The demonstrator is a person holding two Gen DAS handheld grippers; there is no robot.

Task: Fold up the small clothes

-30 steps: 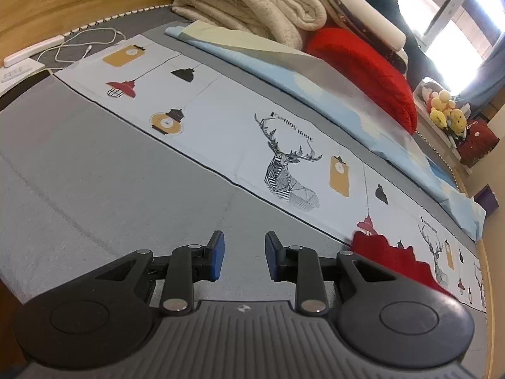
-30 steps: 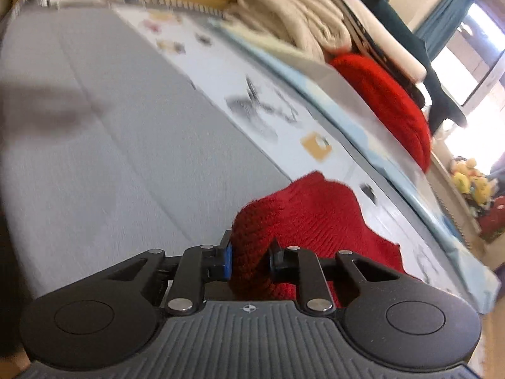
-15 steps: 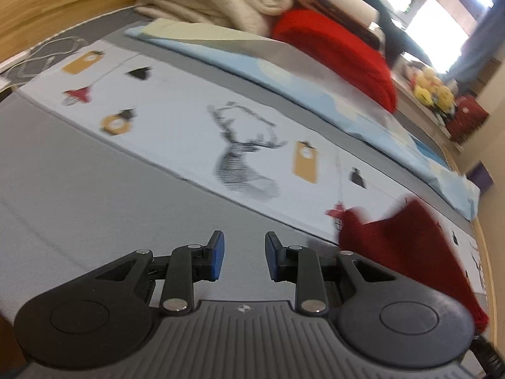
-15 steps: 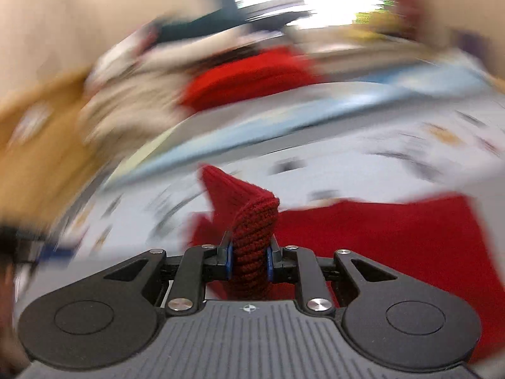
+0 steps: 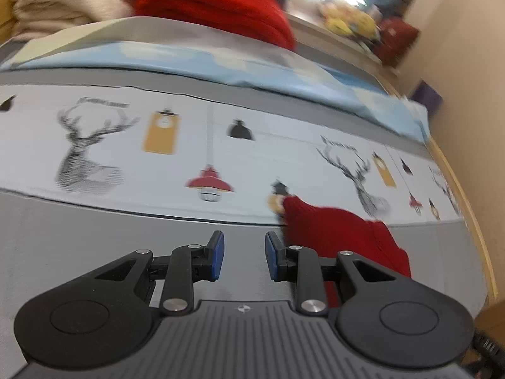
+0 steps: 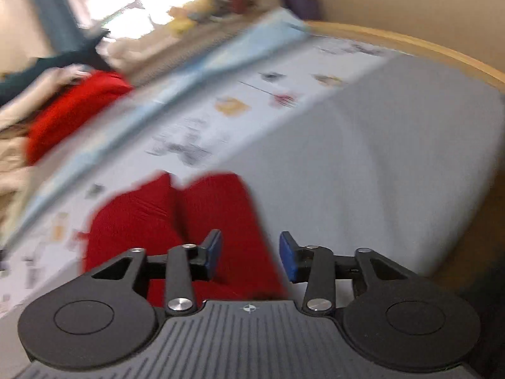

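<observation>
Right wrist | right claw (image 6: 249,254) opening, gripping nothing, over red garment (image 6: 176,218) | left claw (image 5: 243,255) released, empty

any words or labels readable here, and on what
No text can be read.
Lettering above the left deer head on the printed sheet: too blurred.
Lettering above the right deer head: too blurred.
Right wrist view: prints smeared, nothing legible.

Both grippers (image 5: 243,259) (image 6: 249,257) are black, ribbed, silver-screwed, with blue-padded jaws.
</observation>
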